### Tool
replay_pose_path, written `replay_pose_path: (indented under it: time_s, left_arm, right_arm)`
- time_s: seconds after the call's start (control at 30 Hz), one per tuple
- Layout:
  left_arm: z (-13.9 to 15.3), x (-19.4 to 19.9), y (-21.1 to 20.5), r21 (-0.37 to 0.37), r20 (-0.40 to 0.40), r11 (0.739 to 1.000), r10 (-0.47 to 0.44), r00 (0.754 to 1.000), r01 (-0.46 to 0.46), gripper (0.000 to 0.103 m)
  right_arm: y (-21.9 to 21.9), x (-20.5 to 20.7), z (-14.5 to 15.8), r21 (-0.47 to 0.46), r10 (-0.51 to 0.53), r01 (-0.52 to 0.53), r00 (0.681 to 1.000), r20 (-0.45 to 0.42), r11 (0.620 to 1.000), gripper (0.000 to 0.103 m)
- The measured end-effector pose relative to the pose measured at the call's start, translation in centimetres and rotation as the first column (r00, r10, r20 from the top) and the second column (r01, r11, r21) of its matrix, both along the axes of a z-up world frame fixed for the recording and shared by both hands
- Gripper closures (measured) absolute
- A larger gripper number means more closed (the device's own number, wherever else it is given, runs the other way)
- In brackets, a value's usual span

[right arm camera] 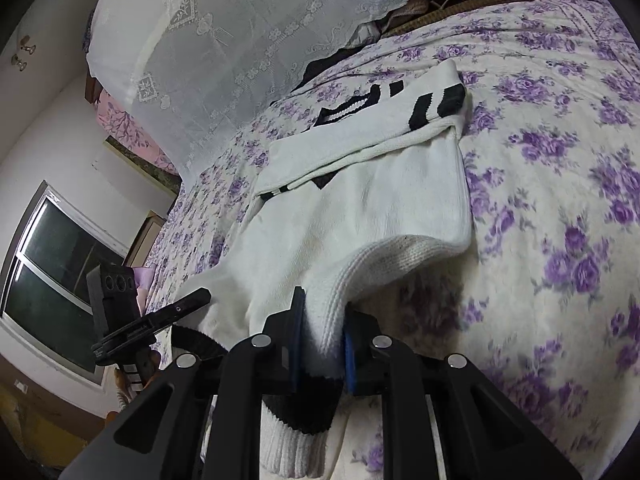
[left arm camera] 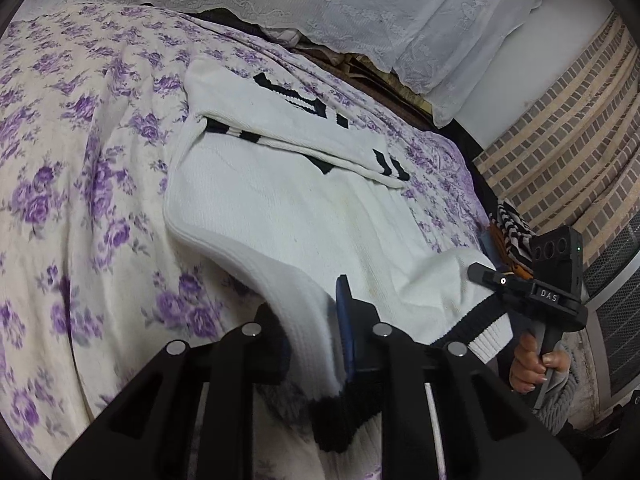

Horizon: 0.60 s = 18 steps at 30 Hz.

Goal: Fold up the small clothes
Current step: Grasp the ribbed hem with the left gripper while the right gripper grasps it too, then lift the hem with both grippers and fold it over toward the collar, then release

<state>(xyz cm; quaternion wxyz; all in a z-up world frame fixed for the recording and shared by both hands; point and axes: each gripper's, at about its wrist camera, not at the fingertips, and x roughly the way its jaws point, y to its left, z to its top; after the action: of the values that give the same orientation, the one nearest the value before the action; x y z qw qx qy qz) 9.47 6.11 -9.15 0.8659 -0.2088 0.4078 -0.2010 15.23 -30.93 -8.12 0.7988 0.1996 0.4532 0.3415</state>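
White knit sweater (left arm camera: 280, 208) with black stripes lies spread on the bedspread (left arm camera: 80, 160), a cream cover printed with purple flowers, and you have its near hem raised off the bed at two corners. No bin, basket or box shows in either view, so nothing here holds the garment but the bed and your grippers.

Your left gripper (left arm camera: 316, 340) is clamped on the near left corner of the hem; the white ribbing bunches between its blue pads, and a black band hangs below them. Your right gripper (right arm camera: 320, 344) is pinched on the other near corner in the same way, ribbed edge drooping beneath it.

At the far end a sleeve is folded across the body, its black bars lying over the white. The knit looks thick, with a faint yellowish mark down the middle.

A lace cloth (left arm camera: 360, 8) covers whatever stands behind the bed. Your right hand (left arm camera: 532, 364) shows only partly in the left wrist view.
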Motion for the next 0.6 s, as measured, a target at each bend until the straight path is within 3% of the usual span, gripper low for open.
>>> replay_pose_path:
  time_s: [0.2, 0.4, 0.47, 0.5, 0.53, 0.6]
  left_arm:
    - [1.0, 2.1, 0.2, -0.005, 0.021, 1.000, 0.001, 1.000, -0.001, 0.091]
    - [-0.9, 1.8, 0.1, -0.029, -0.062, 0.999, -0.024, 0.998, 0.023, 0.090]
    - [-1.4, 1.3, 0.4, -0.028, -0.079, 0.999, -0.019, 0.997, 0.017, 0.077]
    - [-1.8, 0.9, 0.5, -0.042, -0.095, 0.999, -0.017, 0.995, 0.013, 0.062]
    - [-2.0, 0.6, 0.5, -0.050, -0.100, 0.999, -0.014, 0.995, 0.009, 0.056]
    - [-2.7, 0.1, 0.1, -0.045, -0.113, 0.999, -0.029, 0.993, 0.024, 0.056]
  right_arm:
    - [1.1, 2.8, 0.8, -0.012, 0.013, -0.014, 0.999, -0.038, 1.000, 0.086]
    - [1.3, 3.3, 0.1, -0.021, 0.015, -0.016, 0.999, -0.047, 1.000, 0.086]
    - [0.9, 3.3, -0.7, -0.013, 0.010, -0.011, 0.998, -0.068, 1.000, 0.086]
    - [0.7, 3.3, -1.0, -0.009, 0.007, -0.008, 0.997, -0.076, 1.000, 0.086]
    - [0.5, 3.3, -1.2, -0.005, 0.004, -0.004, 0.997, -0.083, 1.000, 0.086]
    - [0.2, 3.1, -1.5, 0.000, 0.005, -0.005, 0.996, -0.088, 1.000, 0.086]
